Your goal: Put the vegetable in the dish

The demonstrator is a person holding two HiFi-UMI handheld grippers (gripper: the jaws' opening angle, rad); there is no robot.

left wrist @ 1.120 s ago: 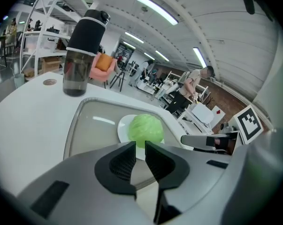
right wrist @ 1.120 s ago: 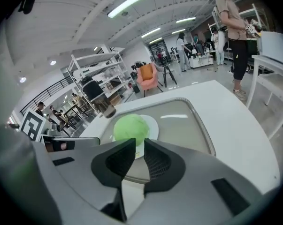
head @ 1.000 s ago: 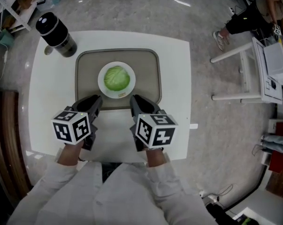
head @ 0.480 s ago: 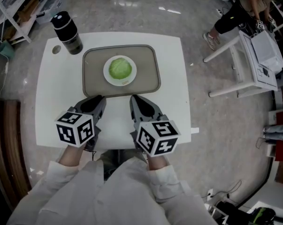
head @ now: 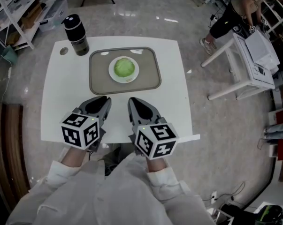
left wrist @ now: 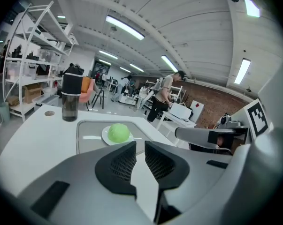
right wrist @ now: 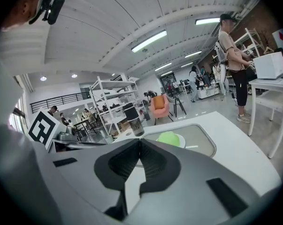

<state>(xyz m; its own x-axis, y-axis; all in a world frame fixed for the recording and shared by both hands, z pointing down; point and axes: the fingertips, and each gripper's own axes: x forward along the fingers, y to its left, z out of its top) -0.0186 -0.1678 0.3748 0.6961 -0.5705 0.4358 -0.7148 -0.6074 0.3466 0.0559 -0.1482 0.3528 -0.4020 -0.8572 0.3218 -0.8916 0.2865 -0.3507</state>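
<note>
**Vegetable sits in the dish; both tongs hang back, empty**

The vegetable (head: pixel 124 68), a round green head (cabbage or lettuce, too small here to say which), lies in the middle of the white dish (head: pixel 112 75). The dish stands on a grey tray (head: pixel 148 76) on the far half of the white table (head: pixel 66 95). Nothing else is in the dish, and the tray carries only the dish. A black bottle (head: pixel 76 34) stands upright off the tray's far left corner, apart from it.

Both tongs are over the near edge of the table, well apart from the tray and pointing towards it. The vegetable lies straight ahead and between their two lines, a little nearer the right gripper's (head: pixel 134 101) line than the left gripper's (head: pixel 103 100), so neither hand has much the shorter reach. Being round, it has no long axis to line the jaws with.

In the left gripper view the jaws stand a narrow slit apart, with only bare table showing through the gap. In the right gripper view the tips meet and nothing is pinched between them.

Judged from how things lie, the placing looks done. Any further grasp would need the jaws opened far wider than the head and a reach forward across the tray's near rim.
</note>
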